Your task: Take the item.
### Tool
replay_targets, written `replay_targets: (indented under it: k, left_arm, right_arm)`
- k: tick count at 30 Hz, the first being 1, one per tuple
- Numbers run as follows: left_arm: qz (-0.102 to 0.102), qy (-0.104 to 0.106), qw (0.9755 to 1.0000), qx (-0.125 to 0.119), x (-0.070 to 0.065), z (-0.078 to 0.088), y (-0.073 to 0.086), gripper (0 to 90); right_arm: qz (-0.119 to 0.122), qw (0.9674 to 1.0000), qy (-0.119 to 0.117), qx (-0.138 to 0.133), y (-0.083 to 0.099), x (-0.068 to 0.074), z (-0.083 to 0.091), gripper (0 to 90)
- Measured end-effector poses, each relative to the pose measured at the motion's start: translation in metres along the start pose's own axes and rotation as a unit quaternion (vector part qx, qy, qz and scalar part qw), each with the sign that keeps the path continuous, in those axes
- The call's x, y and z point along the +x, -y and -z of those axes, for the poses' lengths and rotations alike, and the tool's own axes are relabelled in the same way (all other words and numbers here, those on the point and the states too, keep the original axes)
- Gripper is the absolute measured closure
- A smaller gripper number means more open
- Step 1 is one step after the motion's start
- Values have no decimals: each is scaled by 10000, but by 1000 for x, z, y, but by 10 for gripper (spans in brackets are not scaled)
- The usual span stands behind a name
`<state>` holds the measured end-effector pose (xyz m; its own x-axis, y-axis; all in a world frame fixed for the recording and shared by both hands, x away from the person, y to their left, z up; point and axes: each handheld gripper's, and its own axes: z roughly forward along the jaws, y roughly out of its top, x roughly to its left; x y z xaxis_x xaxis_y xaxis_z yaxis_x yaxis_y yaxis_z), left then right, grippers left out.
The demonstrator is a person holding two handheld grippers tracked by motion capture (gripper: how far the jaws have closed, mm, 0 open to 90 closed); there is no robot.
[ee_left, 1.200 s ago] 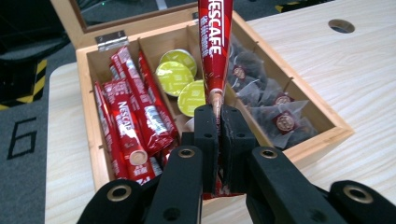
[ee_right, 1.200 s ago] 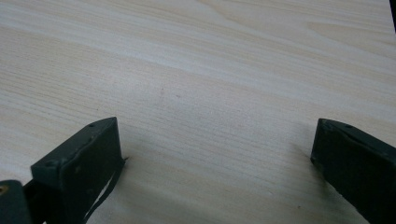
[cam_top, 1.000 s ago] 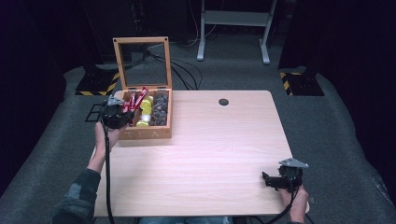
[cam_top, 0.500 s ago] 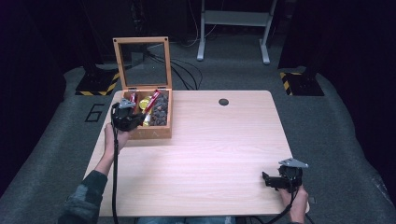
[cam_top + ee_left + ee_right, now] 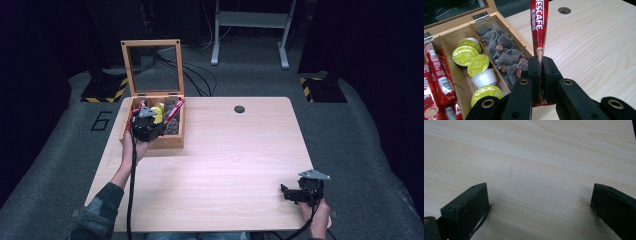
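Note:
An open wooden box [image 5: 153, 141] with a glass lid [image 5: 151, 67] stands at the table's far left. My left gripper [image 5: 146, 125] hovers over it, shut on a red Nescafe coffee stick [image 5: 539, 27] that points up and away from the jaws, also seen as a red stick [image 5: 174, 108] above the box. Inside the box lie green-topped capsules [image 5: 478, 65], dark tea bags [image 5: 504, 53] and more red sticks [image 5: 436, 72]. My right gripper [image 5: 300, 193] rests open near the table's front right corner, its fingers [image 5: 471, 205] spread wide over bare wood.
A round cable hole [image 5: 239, 109] sits at the table's far edge. Beyond the table [image 5: 235, 165] are a grey floor, cables, and a white stand's legs [image 5: 250, 35]. Yellow-black striped bases [image 5: 102, 92] stand left and right.
My left gripper has moved right, from the box's left edge to over its middle, lifting the red coffee stick with it. The right gripper has stayed put.

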<state>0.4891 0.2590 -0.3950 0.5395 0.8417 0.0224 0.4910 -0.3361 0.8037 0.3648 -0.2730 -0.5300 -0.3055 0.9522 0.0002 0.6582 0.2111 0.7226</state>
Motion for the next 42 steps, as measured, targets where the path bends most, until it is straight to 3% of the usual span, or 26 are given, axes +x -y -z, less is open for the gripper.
replay_targets:
  k: [35,42]
  left_arm:
    - [-384,496,9976,306,-60,-44,-16,858]
    - [-317,578,9973,318,-69,-57,-12,857]
  right_arm:
    - [-4,10000,5,-5,0,0,0,13]
    - [-3,10000,2,-5,0,0,0,13]
